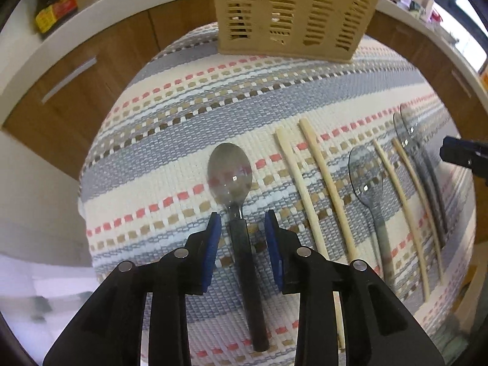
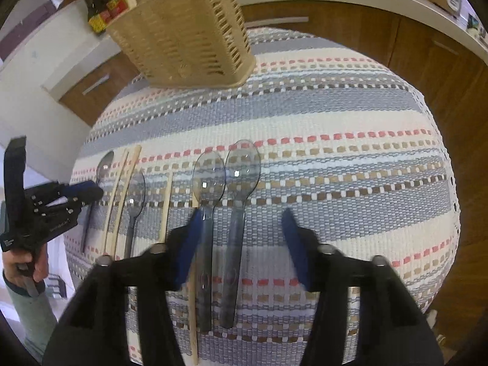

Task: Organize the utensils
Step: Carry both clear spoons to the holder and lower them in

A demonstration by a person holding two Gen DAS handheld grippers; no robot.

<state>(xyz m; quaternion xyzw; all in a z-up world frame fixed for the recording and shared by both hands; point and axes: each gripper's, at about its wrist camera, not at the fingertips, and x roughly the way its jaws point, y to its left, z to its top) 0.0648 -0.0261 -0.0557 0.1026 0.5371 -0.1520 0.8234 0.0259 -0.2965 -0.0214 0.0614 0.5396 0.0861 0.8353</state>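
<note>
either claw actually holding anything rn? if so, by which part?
Nothing held. Left claw is open, straddling the metal spoon's neck without touching. Right claw is open over the two clear spoons' handles; all lie on the mat.

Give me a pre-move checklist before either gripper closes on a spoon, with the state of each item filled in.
1. Left gripper open, pads clear of the handle: ok.
2. Metal spoon centred between the left fingers: ok; its dark handle runs down the gap.
3. Right gripper open: ok.
4. Only one thing between the right fingers: not ok; two clear plastic spoons lie side by side there, and a chopstick lies right beside the left pad.
5. Slotted basket upright on the woven mat, within view of both cameras: ok.
6. Basket compartments free: cannot tell; its top is out of frame.
</note>
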